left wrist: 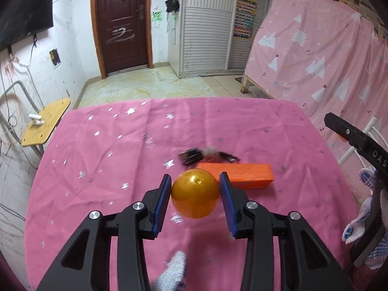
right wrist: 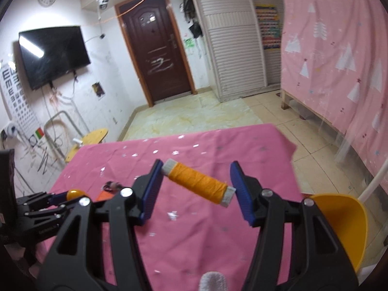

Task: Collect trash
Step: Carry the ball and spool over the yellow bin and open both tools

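Note:
My left gripper (left wrist: 195,180) is closed around a gold ball (left wrist: 195,194) just above the pink tablecloth (left wrist: 121,157); both blue pads (left wrist: 163,203) touch its sides. Behind the ball lie an orange block (left wrist: 242,173) and a small black scrap (left wrist: 194,156). My right gripper (right wrist: 196,167) holds an orange thread spool (right wrist: 199,182) endwise between its pads, above the cloth (right wrist: 194,230). The left gripper with the gold ball (right wrist: 74,193) shows at the lower left of the right wrist view. The right gripper's body (left wrist: 359,145) shows at the right edge of the left wrist view.
A yellow bin (right wrist: 339,220) sits at the table's right edge by the right gripper. A wooden stool (left wrist: 46,123) stands left of the table. A pink-curtained bed frame (left wrist: 315,48) lies to the right; tiled floor and a door (left wrist: 121,24) lie beyond.

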Demonstrator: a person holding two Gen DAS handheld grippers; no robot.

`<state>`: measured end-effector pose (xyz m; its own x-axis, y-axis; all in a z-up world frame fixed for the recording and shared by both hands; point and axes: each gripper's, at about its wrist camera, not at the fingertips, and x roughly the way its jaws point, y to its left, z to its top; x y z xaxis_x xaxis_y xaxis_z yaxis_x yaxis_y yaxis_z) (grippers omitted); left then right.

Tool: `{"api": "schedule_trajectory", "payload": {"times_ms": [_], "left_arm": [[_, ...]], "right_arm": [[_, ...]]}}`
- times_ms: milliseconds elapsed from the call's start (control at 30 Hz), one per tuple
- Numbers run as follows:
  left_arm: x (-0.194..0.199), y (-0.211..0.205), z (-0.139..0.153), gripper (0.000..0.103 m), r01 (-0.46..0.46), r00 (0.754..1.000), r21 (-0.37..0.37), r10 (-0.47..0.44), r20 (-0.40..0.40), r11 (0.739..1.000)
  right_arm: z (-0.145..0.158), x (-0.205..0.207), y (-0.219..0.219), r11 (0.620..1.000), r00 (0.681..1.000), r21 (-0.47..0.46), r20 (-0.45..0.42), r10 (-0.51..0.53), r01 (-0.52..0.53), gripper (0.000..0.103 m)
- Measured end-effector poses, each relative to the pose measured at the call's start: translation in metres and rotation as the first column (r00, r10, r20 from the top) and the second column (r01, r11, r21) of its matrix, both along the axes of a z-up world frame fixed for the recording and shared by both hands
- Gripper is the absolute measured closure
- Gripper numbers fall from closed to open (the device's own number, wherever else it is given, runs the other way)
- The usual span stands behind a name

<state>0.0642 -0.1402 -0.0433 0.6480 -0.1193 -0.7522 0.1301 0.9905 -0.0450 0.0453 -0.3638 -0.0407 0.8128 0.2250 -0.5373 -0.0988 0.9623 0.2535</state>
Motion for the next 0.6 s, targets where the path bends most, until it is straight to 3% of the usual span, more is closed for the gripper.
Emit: {"api": "schedule_trajectory", "payload": {"times_ms": [367, 600], "left_arm": [[-0.002, -0.083, 0.007, 0.070, 0.124, 0.992, 0.062, -0.124, -0.003, 0.990], [-0.006, -0.168, 0.020, 0.070, 0.284, 0.959, 0.070, -0.285, -0.001, 0.956]], "right_arm": [[-0.004, -0.026, -0.095, 0.985, 0.986, 0.051, 0.026, -0.166, 0.164, 0.048], [-0.016, -0.045, -0.150, 0.961, 0.964, 0.081, 0.017, -0.267, 0.264, 0.048]]}}
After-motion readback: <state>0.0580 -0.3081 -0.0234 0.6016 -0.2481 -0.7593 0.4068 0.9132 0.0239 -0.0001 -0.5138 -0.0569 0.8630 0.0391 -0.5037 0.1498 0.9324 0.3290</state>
